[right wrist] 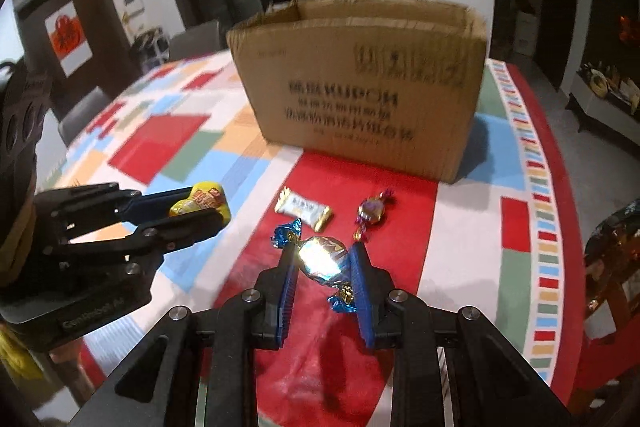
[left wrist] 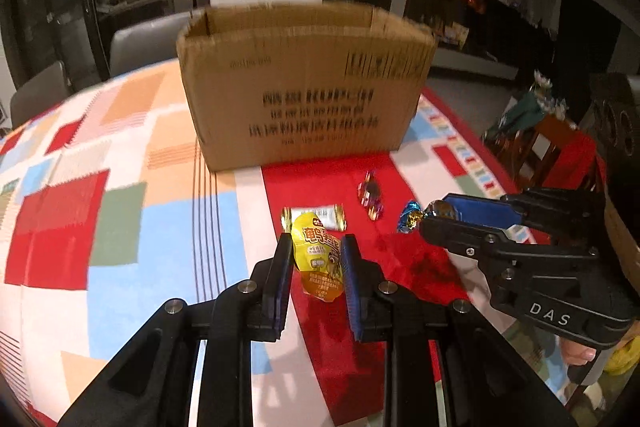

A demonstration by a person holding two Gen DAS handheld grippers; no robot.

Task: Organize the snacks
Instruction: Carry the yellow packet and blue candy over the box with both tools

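Observation:
My left gripper [left wrist: 316, 251] is shut on a yellow snack packet [left wrist: 318, 259] and holds it above the table; it also shows in the right wrist view [right wrist: 200, 205]. My right gripper [right wrist: 322, 259] is shut on a blue-and-silver wrapped candy [right wrist: 322, 255], which shows at the gripper's tip in the left wrist view [left wrist: 412, 217]. An open cardboard box [left wrist: 304, 83] stands upright behind both. A white and gold candy bar [right wrist: 304, 213] and a purple wrapped candy [right wrist: 372, 213] lie on the red cloth in front of the box.
The table wears a patchwork cloth [left wrist: 120, 167] of red, blue, orange and green squares. Grey chairs [left wrist: 140, 43] stand at the far left edge. A dark chair with red cloth [left wrist: 560, 147] stands off the right edge.

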